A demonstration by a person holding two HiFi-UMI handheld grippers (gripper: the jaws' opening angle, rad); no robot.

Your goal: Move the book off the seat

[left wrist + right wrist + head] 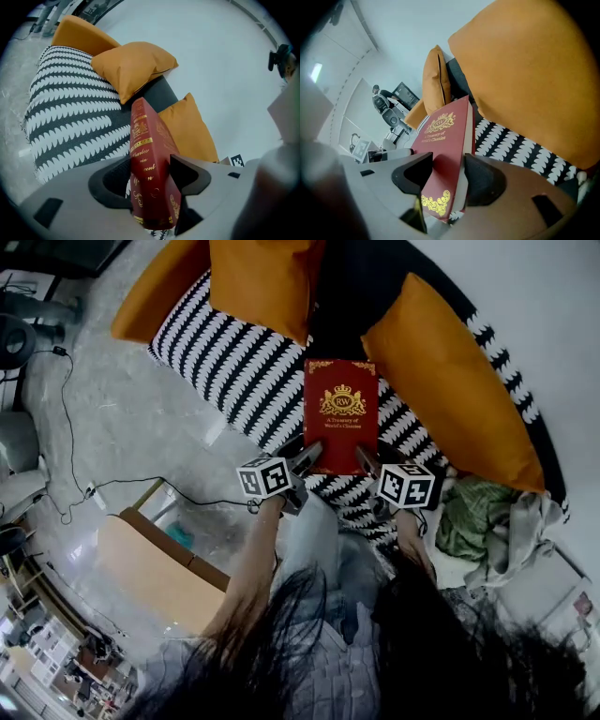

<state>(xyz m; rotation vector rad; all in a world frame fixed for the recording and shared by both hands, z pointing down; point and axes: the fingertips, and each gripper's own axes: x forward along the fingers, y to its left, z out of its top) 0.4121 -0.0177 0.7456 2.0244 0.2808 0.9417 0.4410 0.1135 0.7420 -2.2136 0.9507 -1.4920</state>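
The seat fills most of what I can see from here, a long couch in a black-and-white leaf pattern running away over a grey floor. Two fat orange cushions are propped along its back. A low wooden stand sits off the near end on the person's left, and a green cloth lies bundled on the right. The book, a red hardback with a gold crest, is over the striped cover between the cushions, its near edge towards the person. Whether its far edge rests on the fabric I cannot tell. Both grippers have it by that near edge. The left gripper is clamped across the spine corner, with one of its jaws on each cover. The right gripper is at the other corner, its jaws spread wide and pressed on the front cover and the back. To my eye this is the carry-off, and the thing to do is keep the two hands level with each other and moving as one, so the covers don't twist or fan open. I'd bring the book up and back towards the body, clear of the right-hand cushion, before swinging it aside. The grip sits near the corners, so the far end may droop. A slow, steady pull should stop it slipping.
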